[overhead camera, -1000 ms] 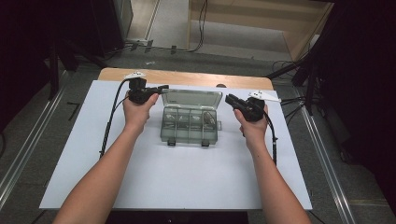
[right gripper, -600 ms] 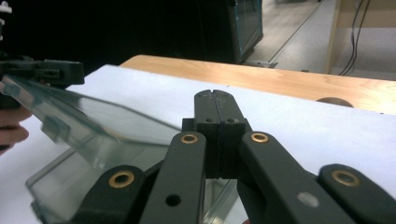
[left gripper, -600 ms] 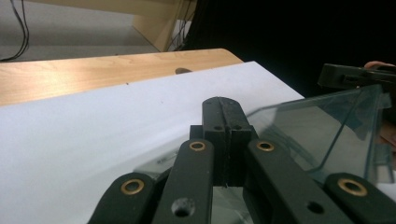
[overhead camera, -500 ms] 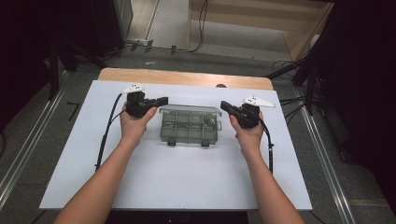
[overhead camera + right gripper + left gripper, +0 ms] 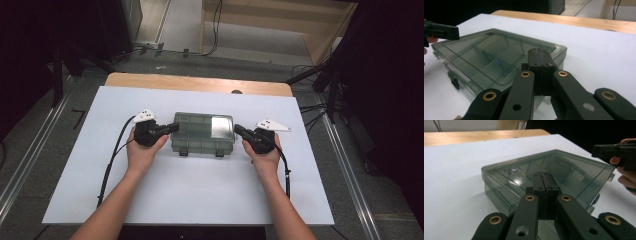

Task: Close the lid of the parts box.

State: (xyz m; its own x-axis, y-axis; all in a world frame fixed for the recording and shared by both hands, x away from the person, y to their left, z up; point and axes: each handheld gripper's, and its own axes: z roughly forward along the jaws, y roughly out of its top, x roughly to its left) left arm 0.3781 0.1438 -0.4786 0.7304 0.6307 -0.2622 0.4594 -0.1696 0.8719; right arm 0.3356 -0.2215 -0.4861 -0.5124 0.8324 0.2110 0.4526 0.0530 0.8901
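Centred on the white table (image 5: 75,190): one smoky clear plastic box (image 5: 202,132), lid down, two latches facing the person, compartments inside. One left gripper (image 5: 174,128) and one right gripper (image 5: 237,130), jaws pressed together on nothing, flank its short ends, probably to steady or push it.
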